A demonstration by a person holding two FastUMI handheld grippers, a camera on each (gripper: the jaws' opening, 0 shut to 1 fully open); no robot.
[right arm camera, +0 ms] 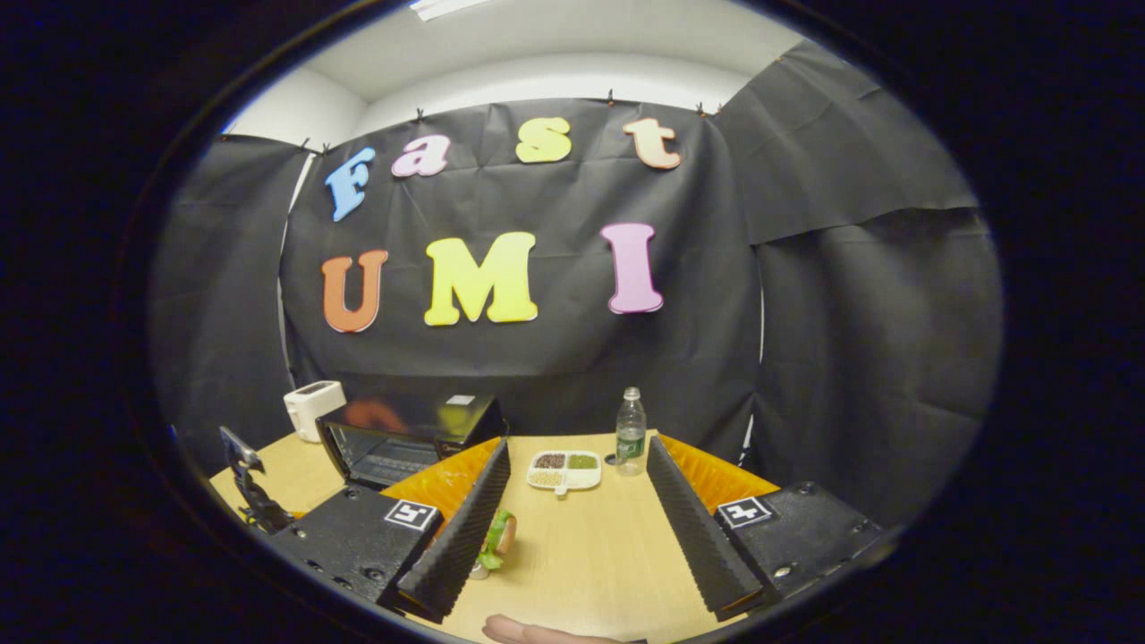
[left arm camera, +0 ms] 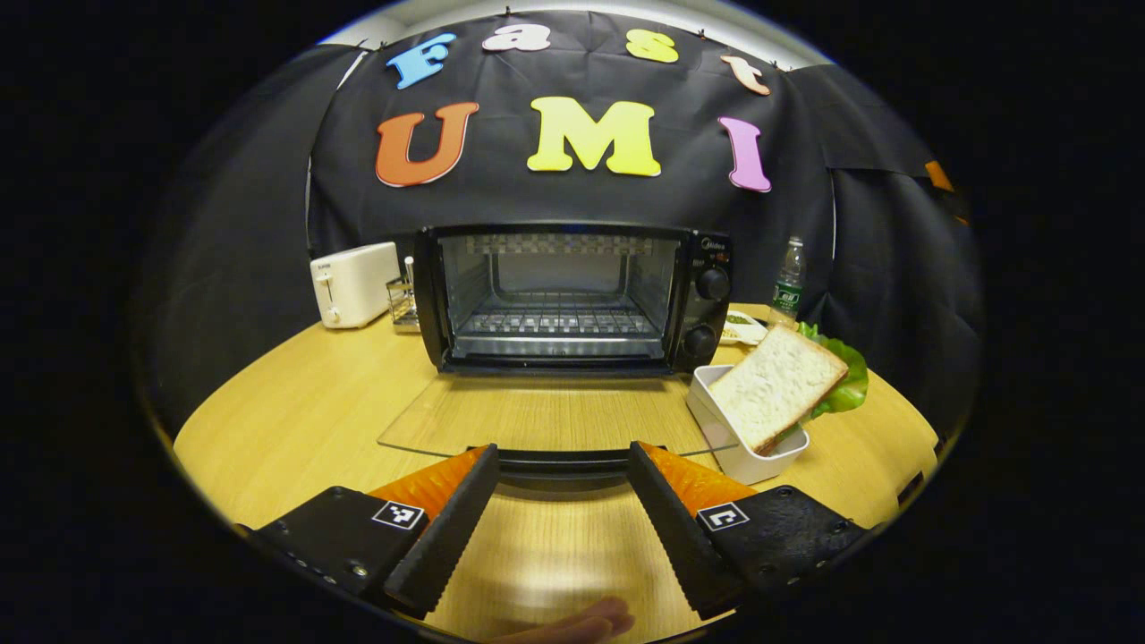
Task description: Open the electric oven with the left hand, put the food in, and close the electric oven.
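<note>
Left gripper (left arm camera: 562,487) open at oven door (left arm camera: 546,420) handle.

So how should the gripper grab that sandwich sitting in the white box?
Probably by pinching the white-bread-and-lettuce sandwich across its two flat bread faces, coming from above. It leans tilted in the white rectangular container, with its upper half standing clear of the rim, so that raised edge looks easiest to reach.

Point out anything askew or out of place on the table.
The sandwich of white bread and green lettuce lies tilted across the small white rectangular dish, overhanging its rim rather than sitting flat inside. Nothing else stands out; the black electric oven stands open, rack bare.
</note>
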